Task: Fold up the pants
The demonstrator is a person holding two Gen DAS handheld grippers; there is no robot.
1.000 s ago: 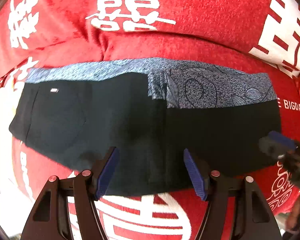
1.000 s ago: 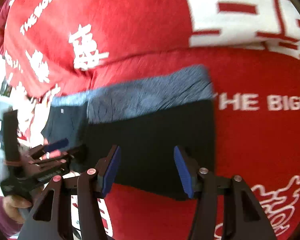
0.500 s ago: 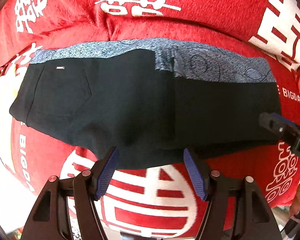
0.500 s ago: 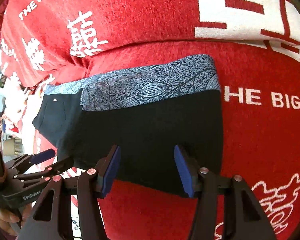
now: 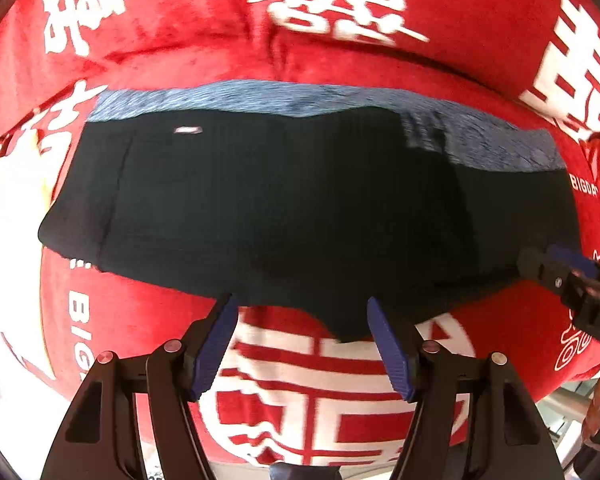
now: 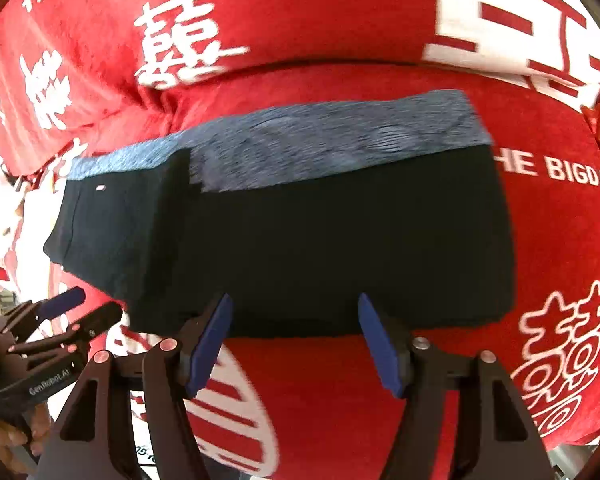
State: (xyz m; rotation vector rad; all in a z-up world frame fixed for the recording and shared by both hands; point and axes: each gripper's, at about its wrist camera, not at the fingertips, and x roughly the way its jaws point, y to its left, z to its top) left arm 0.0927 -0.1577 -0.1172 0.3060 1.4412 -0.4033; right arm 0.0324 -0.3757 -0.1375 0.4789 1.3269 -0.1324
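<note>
Black pants with a blue patterned lining lie folded flat on the red blanket. Soft, light, floppy cloth; probably best pinched at a near corner or edge. Left gripper has its jaws apart, nothing between them. Right gripper is opening, jaws empty, just short of the near hem. No containers in sight.

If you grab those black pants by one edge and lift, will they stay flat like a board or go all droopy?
Probably droopy. The black pants lie in soft folded layers that follow the red blanket, so they look like limp cloth. Lifted by one edge, the fold would likely fall open. They seem unlikely to slide much on the fuzzy-looking blanket. The left gripper and right gripper hold nothing.
</note>
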